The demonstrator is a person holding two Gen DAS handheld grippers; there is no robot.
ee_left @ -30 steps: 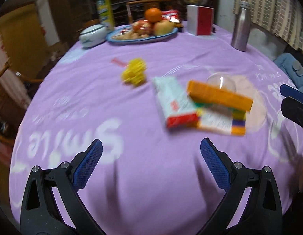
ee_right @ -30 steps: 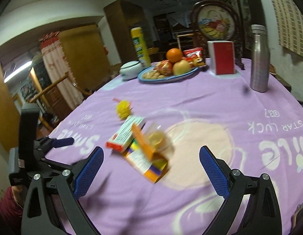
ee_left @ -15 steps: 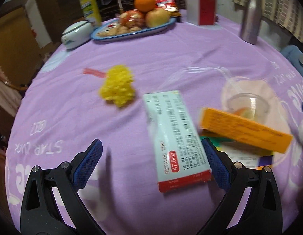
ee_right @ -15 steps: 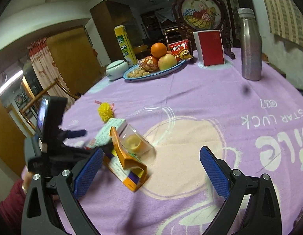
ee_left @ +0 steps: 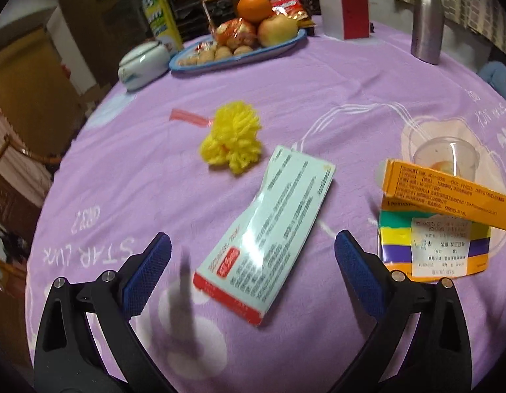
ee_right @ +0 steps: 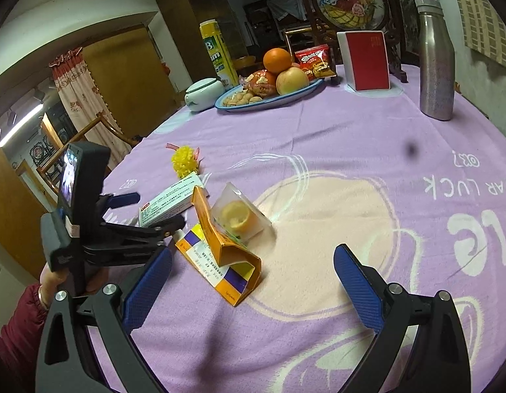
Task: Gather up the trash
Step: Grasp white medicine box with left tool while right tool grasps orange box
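A: Status, big to small?

B: Round table w/ purple cloth (ee_left: 318,91). Fruit tray (ee_left: 239,55), steel bottle (ee_left: 428,16), red box (ee_left: 346,5) at far edge, not trash by my read. Trash sits mid-table: orange carton (ee_left: 446,199), flattened, lying over a striped carton w/ receipt (ee_left: 433,245); pale med box (ee_left: 269,226) just left of it; clear cup (ee_left: 449,160) touching the orange carton's far side; yellow pom-pom (ee_left: 233,140) beyond the med box.

A: Grippers?

B: Left gripper (ee_left: 253,262) fingers spread wide, nothing held, med box between them, low over the cloth. Right gripper (ee_right: 253,273) also wide, empty, near the orange carton (ee_right: 226,249).

A: Failure modes?

B: 1) Med box lies flat and diagonal; closing across its long side may skid it or pinch cloth. 2) Thin card could buckle, slip out. 3) Grippers are close together; right one moving on the carton may clash w/ left. 4) Nudging the carton could tip the cup (ee_right: 239,216). No bin in view.
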